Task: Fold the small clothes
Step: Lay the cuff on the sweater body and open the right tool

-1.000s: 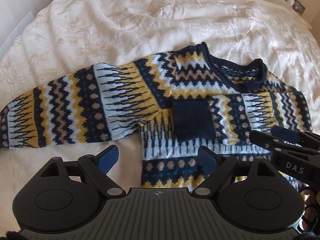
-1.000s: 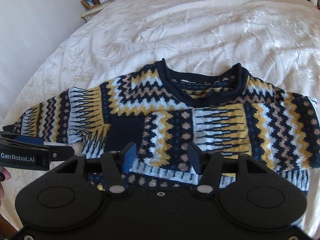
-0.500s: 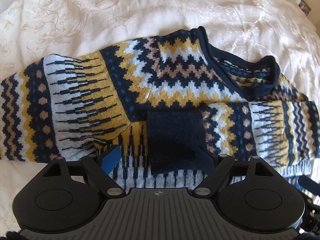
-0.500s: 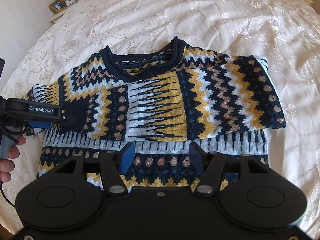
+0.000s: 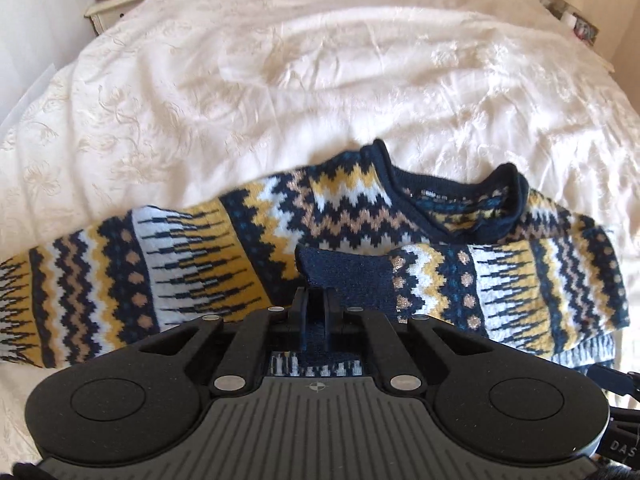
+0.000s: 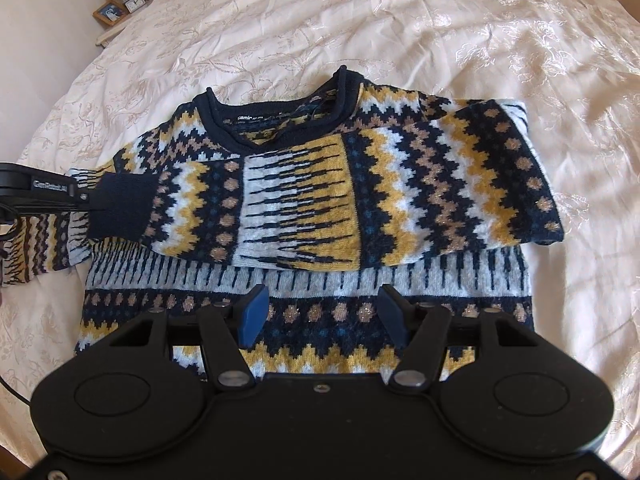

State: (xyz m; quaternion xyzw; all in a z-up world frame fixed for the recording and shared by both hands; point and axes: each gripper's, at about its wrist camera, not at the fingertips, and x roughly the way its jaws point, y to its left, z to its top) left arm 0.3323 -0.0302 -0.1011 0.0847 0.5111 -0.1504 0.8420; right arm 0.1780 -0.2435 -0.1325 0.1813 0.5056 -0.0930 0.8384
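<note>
A small navy, yellow and white patterned sweater (image 6: 312,208) lies flat on the bed, neck away from me. Its right sleeve is folded across the chest, ending in a navy cuff (image 6: 120,206). The left sleeve (image 5: 120,272) stretches out to the left. My left gripper (image 5: 316,304) is shut on the navy cuff (image 5: 344,280) and lifts it slightly; it also shows at the left edge of the right wrist view (image 6: 86,196). My right gripper (image 6: 320,312) is open and empty above the sweater's hem.
The cream embroidered bedspread (image 6: 440,32) covers the whole bed. A nightstand (image 5: 120,0) with a framed photo and small clock stands at the far left. More small items sit at the far right (image 5: 580,24).
My left gripper closed on the folded sleeve's navy cuff and raised it a little. My right gripper drew back toward the hem and stayed open.
</note>
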